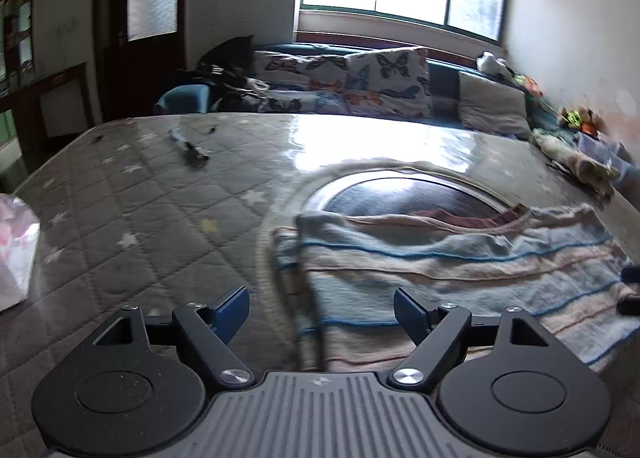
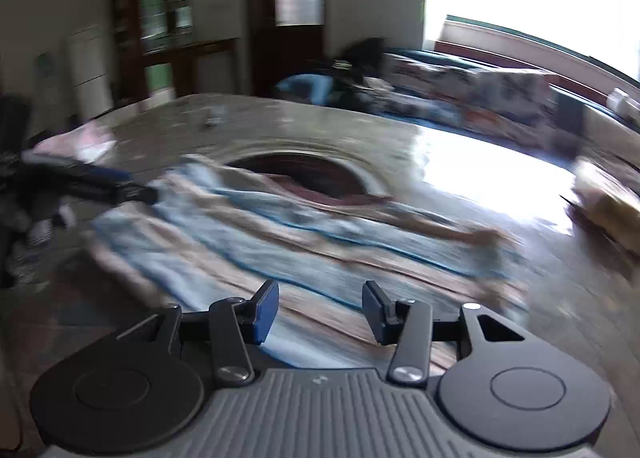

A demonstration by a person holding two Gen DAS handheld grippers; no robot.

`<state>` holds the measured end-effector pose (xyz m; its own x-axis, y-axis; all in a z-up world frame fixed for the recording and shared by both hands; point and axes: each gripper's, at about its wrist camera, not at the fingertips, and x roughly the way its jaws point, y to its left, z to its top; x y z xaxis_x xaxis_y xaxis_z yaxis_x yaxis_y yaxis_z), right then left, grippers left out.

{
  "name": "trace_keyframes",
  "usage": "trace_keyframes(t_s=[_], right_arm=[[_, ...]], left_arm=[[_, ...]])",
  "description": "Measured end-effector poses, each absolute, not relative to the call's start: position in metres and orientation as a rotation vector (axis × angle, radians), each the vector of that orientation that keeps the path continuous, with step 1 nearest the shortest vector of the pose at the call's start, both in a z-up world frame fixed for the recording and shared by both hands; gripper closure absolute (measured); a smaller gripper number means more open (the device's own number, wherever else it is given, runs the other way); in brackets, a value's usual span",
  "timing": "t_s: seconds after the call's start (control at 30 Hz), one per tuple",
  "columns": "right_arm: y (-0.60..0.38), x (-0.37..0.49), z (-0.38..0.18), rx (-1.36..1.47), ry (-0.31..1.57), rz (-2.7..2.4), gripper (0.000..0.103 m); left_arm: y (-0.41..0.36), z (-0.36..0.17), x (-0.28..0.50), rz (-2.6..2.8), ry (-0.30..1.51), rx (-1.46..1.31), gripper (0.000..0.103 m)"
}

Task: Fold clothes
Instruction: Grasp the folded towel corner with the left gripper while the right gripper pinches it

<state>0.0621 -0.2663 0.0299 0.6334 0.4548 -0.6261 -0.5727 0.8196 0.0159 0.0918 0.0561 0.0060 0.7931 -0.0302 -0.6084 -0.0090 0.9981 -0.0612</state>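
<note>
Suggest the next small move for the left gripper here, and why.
Probably ease the left gripper forward and down onto the striped garment's near left edge, then close. Its jaws stand open and empty just short of that edge, and the garment lies spread on the table.

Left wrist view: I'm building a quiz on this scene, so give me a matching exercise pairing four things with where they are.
Things:
1. striped garment
2. butterfly pillow
3. pen
4. left tool

Places:
A. far on the quilted table cover
B. on the sofa under the window
C. open, over the garment's left edge
D. spread on the table, right of centre

Pairs: 1-D, 2-B, 3-A, 4-C
</note>
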Motion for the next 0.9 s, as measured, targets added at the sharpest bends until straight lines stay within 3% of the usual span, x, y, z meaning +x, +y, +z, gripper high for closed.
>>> trace_keyframes(t_s=[0.63, 0.73, 0.8, 0.9], right_arm=[[-0.064, 0.014, 0.002, -0.622, 0.548, 0.973, 0.060], [-0.061, 0.015, -0.002, -0.606, 0.549, 0.957, 0.065], [-0.061, 0.015, -0.002, -0.583, 0.553, 0.953, 0.080], [-0.067, 0.016, 0.001, -0.525, 0.554, 0.957, 0.095]], left_arm=[[0.113, 0.013, 0.090, 0.030, 0.677, -0.217, 0.021], [0.111, 0.013, 0.098, 0.001, 0.690, -0.240, 0.020], [0.109, 0.013, 0.103, -0.005, 0.692, -0.239, 0.019], [0.107, 0.012, 0.110, -0.007, 0.698, -0.250, 0.017]])
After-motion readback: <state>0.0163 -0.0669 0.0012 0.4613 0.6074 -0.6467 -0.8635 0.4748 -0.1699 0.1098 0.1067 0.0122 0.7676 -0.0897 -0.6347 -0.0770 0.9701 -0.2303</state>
